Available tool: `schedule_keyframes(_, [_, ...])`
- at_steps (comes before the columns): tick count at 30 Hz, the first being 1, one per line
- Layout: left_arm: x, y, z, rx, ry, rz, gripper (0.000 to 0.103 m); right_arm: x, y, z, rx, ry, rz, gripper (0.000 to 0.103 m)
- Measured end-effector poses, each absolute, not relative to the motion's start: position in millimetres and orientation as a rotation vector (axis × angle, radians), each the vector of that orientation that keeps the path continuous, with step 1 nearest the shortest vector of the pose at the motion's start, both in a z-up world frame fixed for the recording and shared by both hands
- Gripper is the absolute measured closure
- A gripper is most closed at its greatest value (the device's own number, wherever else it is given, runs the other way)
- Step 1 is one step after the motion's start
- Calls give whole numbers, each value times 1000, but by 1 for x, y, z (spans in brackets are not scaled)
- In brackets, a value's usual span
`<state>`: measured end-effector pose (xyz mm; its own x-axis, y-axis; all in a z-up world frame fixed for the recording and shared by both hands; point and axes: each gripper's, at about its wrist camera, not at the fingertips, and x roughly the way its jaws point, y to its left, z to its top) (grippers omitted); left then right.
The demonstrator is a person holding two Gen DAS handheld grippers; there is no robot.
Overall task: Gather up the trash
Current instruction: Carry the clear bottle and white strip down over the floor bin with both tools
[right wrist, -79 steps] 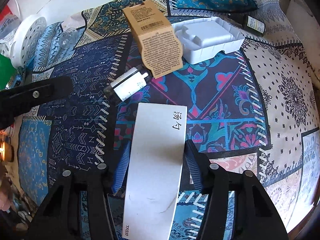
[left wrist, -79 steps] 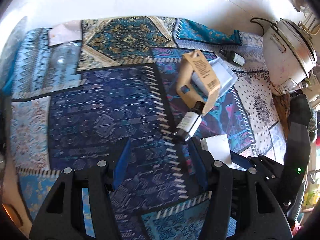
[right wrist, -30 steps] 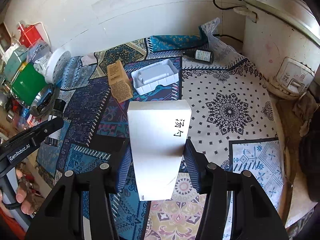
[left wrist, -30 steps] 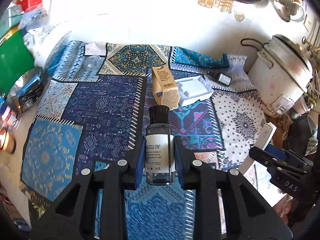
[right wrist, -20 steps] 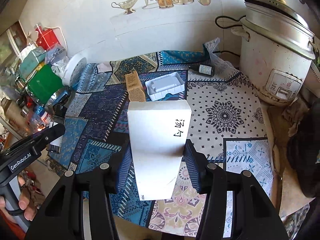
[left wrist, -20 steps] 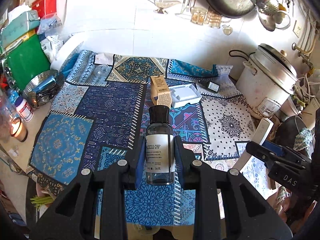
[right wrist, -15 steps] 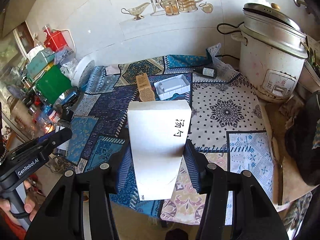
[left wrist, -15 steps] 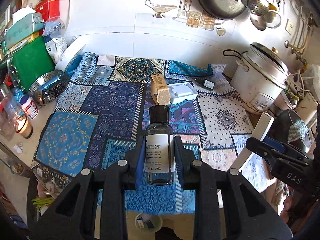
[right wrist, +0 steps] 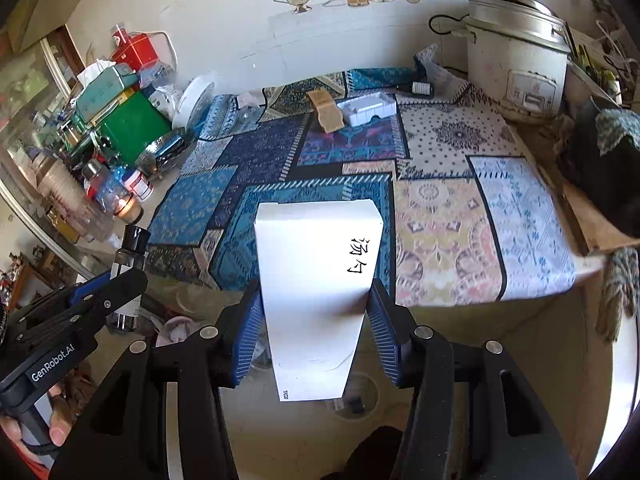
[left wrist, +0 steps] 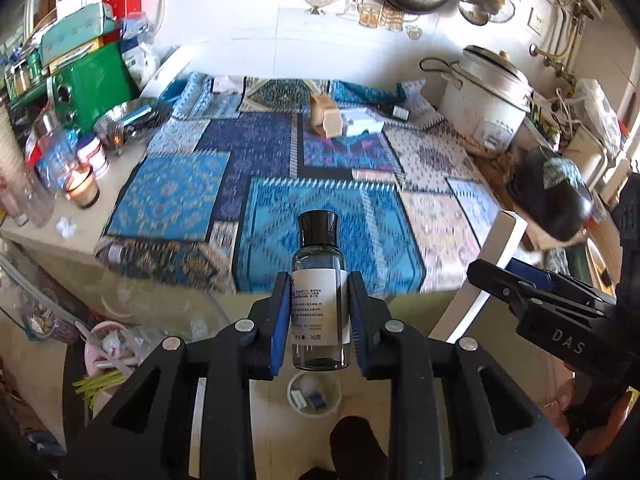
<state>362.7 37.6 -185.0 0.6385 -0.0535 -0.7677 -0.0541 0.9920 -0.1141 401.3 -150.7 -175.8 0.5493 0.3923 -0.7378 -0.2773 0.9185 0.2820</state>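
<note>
The worktop [right wrist: 532, 280], draped in a patchwork cloth [right wrist: 280, 152] of blue, teal and pale prints, lies ahead of both grippers, beneath a white wall with a rice cooker [right wrist: 516, 60] at its far right. The right gripper [right wrist: 316, 320] pinches a tall white box [right wrist: 316, 280] with black characters on it, held above the floor. The left gripper [left wrist: 319, 312] clamps a small clear bottle [left wrist: 319, 308], black-capped and white-labelled, over a little round bin [left wrist: 314, 398].
</note>
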Motion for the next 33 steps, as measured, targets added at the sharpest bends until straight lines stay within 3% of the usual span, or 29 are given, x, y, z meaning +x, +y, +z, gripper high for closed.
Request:
schedule_keyframes(7, [330,40,-242,-167,997,-15,76,369,-144,-219,120,980,381,55])
schedule_keyframes(14, [326,29,-344,-188,1128,-22,76,365,-154,-302,131,1064,366,55])
schedule_keyframes(33, [363,35,-780,-344,1412,-61,76,413,-141,-685,134,1208,408,55])
